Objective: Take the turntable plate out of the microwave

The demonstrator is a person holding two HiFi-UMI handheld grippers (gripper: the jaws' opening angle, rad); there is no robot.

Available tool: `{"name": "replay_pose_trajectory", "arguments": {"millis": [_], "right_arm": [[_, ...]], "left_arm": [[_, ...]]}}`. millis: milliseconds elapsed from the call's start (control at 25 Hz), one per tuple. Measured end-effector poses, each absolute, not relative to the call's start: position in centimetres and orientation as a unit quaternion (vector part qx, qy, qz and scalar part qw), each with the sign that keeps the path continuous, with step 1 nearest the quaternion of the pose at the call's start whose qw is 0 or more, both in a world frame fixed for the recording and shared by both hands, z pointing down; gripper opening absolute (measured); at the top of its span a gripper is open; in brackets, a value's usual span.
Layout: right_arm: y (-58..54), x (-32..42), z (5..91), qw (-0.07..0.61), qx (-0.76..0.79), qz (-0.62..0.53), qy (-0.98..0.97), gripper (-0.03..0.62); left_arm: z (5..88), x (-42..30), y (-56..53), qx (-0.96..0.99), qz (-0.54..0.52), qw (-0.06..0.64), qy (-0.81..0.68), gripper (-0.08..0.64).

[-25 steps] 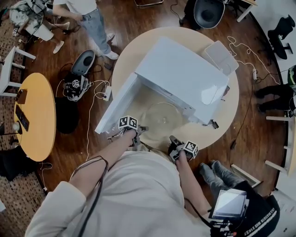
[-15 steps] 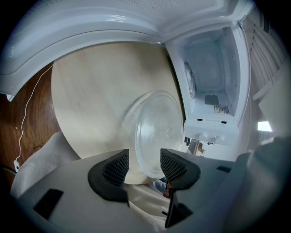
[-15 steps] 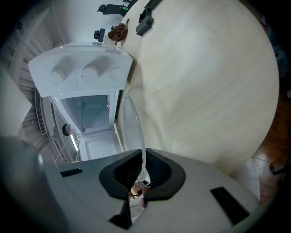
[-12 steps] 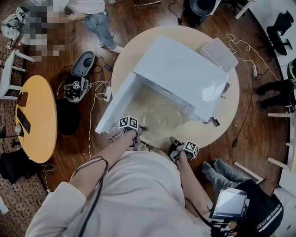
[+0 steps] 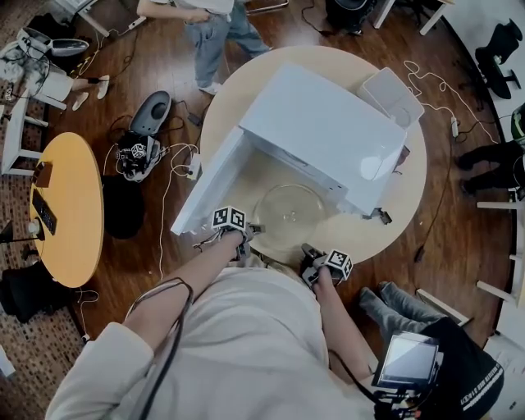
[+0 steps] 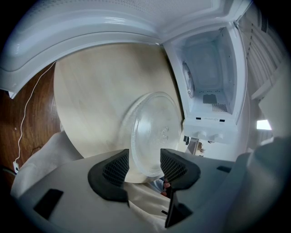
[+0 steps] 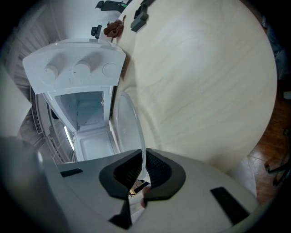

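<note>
The clear glass turntable plate (image 5: pixel 289 212) is outside the white microwave (image 5: pixel 328 131), in front of its open cavity (image 6: pixel 207 77) and over the round table. My right gripper (image 5: pixel 308 253) is shut on the plate's near rim. In the right gripper view the plate (image 7: pixel 129 123) runs edge-on from between the pads of the right gripper (image 7: pixel 144 166). My left gripper (image 5: pixel 244 236) is at the plate's near left side. Its jaws (image 6: pixel 144 161) stand apart with the plate's rim (image 6: pixel 154 132) showing between them, not pressed. Whether the plate rests on the table I cannot tell.
The microwave door (image 5: pixel 209 184) hangs open to the left, close to my left gripper. A flat white box (image 5: pixel 392 98) lies on the pale table (image 5: pixel 230 90) behind the microwave. The table's near edge is at my body. Cables and a person (image 5: pixel 209 25) are on the floor beyond.
Plate and both grippers look almost as before. The person standing at the far side has walked to the right.
</note>
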State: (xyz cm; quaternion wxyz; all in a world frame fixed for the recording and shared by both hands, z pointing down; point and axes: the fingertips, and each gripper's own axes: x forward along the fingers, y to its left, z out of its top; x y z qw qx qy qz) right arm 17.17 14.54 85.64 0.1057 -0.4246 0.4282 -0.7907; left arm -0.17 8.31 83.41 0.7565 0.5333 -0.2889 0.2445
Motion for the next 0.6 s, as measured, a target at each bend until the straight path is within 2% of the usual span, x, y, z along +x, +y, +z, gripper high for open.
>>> {"name": "replay_pose_trajectory", "arguments": {"millis": [600], "right_arm": [[14.9, 17.4, 86.9, 0.082, -0.433, -0.798, 0.411, 0.029]], "left_arm": [[82.9, -0.3, 7.9, 0.542, 0.245, 0.748, -0.293, 0.202]]}}
